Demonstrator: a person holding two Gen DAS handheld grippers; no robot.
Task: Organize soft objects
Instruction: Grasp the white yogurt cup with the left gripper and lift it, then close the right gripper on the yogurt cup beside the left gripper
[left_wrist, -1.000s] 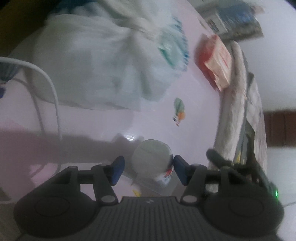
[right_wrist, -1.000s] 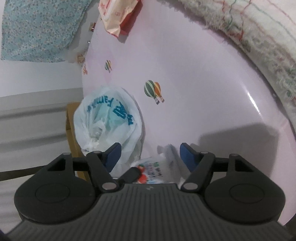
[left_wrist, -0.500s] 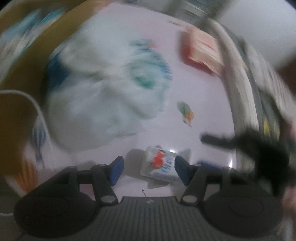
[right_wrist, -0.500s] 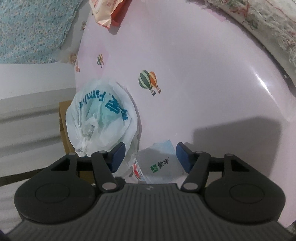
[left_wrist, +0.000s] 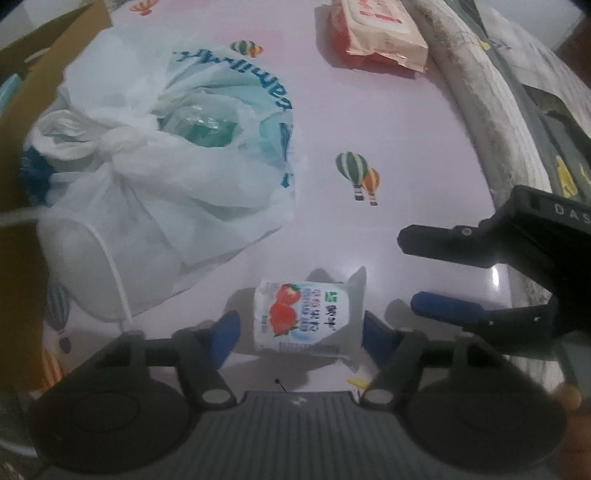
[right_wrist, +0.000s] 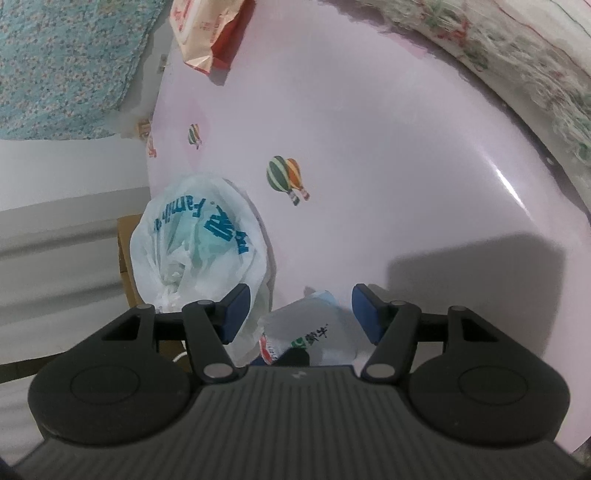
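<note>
Left gripper (left_wrist: 299, 332) jaws closing, pads clear of strawberry pouch (left_wrist: 308, 319) lying between them, lower centre. Right gripper (right_wrist: 301, 314) half open over same pouch, not touching.

You have open bench (left_wrist: 399, 140) ahead, bare around the balloon print. On your left the knotted plastic bag (left_wrist: 166, 155) blocks the way; the rolled towel (left_wrist: 491, 110) walls the right edge, and the tissue pack (left_wrist: 376, 33) lies at the far end.
</note>
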